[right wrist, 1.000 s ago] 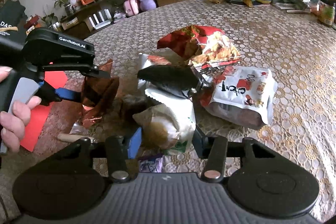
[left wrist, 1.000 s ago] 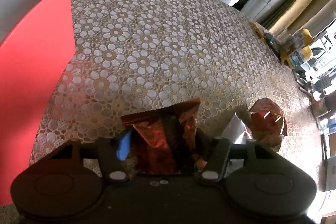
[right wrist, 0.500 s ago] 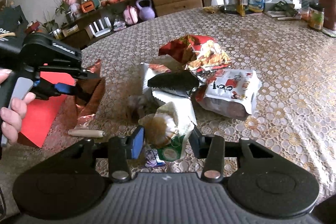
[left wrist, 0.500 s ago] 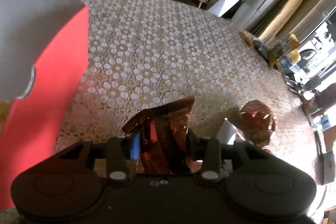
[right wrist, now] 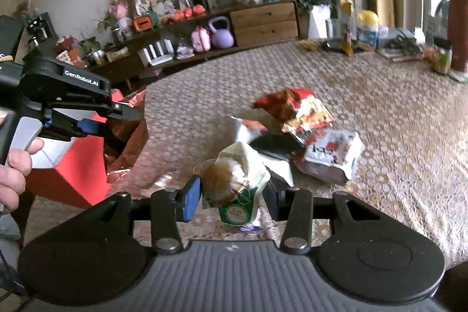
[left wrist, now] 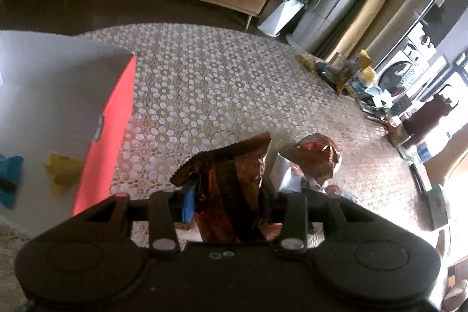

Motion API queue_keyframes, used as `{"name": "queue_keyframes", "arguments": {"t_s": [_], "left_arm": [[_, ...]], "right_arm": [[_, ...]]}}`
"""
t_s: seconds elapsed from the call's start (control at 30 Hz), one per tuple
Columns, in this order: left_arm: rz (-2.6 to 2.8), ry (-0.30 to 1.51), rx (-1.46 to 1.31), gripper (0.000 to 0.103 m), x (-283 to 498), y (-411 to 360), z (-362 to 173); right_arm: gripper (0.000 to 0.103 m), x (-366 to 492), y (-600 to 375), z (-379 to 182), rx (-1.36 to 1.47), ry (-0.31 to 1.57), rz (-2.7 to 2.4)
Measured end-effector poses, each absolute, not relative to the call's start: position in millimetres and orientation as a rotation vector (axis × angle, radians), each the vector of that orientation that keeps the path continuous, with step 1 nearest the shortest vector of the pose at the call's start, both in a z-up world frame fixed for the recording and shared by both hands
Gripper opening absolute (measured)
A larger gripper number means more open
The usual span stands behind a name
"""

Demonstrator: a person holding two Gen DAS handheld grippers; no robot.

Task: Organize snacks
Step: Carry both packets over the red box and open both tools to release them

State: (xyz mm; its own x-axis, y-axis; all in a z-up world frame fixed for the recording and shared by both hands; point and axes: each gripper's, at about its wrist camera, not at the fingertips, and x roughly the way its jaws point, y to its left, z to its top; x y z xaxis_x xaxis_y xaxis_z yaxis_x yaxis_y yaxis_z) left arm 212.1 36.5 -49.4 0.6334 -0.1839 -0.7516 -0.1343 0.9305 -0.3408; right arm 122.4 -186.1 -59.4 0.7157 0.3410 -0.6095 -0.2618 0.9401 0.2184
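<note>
My left gripper (left wrist: 228, 203) is shut on a shiny red-brown foil snack bag (left wrist: 231, 183), held up off the table beside a red box (left wrist: 108, 133) with a white inside. From the right wrist view that same left gripper (right wrist: 117, 125) hangs at the left with the foil bag (right wrist: 128, 142) in it. My right gripper (right wrist: 234, 198) is shut on a white and green snack bag (right wrist: 237, 180) with a brown picture, lifted above the table. A pile of snack bags (right wrist: 307, 133) lies on the table beyond it.
Inside the red box lie a yellow packet (left wrist: 61, 171) and a blue item (left wrist: 8, 180). The patterned tablecloth (left wrist: 204, 84) covers a round table. Bottles and jars (right wrist: 365, 28) crowd the far right edge. A person's hand (right wrist: 14, 168) grips the left handle.
Both grippers have risen with their bags, lifting them off the table. The left one has swung toward the red box, whose white inside now shows.
</note>
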Motion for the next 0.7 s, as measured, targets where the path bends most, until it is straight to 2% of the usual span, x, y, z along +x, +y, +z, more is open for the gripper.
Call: {"name": "queue_keyframes", "arguments": {"t_s": [0.7], "left_arm": [[-0.053,0.802,-0.272,0.04,135.9,90.1,10.8]], "right_arm": [[0.044,85.8,-101.6,10.5,0.06,0.607,0.472]]}}
